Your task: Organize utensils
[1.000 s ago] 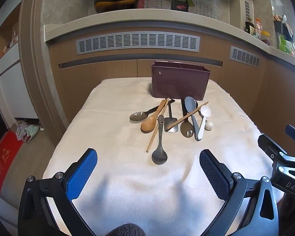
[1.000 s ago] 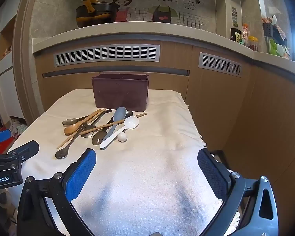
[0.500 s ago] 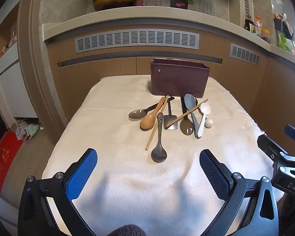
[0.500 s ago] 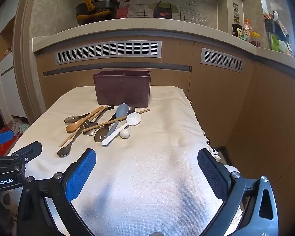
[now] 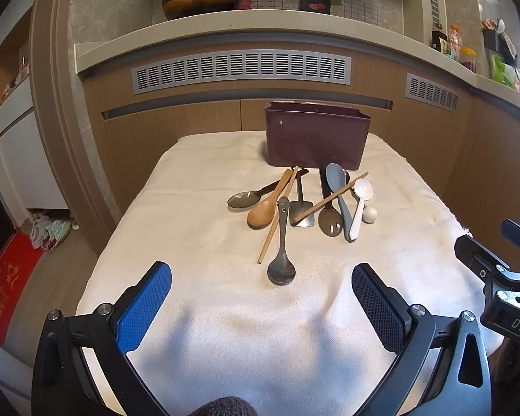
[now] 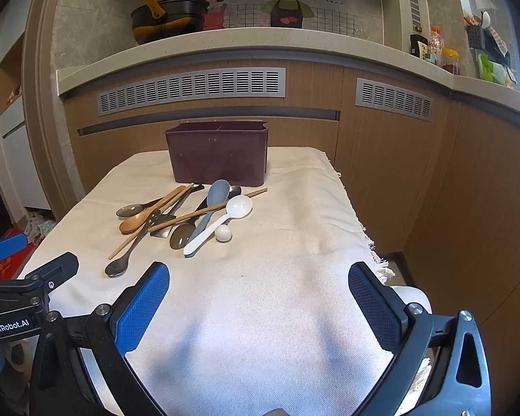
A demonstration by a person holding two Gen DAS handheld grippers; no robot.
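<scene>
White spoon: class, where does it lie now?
In both views the white spoon lies on the pile's right edge, upon the grey spoon, beside a small white ball.

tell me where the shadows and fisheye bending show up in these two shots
Left wrist view: soft shadows on the cloth below the open left gripper; the counter edge bows. Right wrist view: similar shadow under the open right gripper; blue-white glare at the right edge.
</scene>
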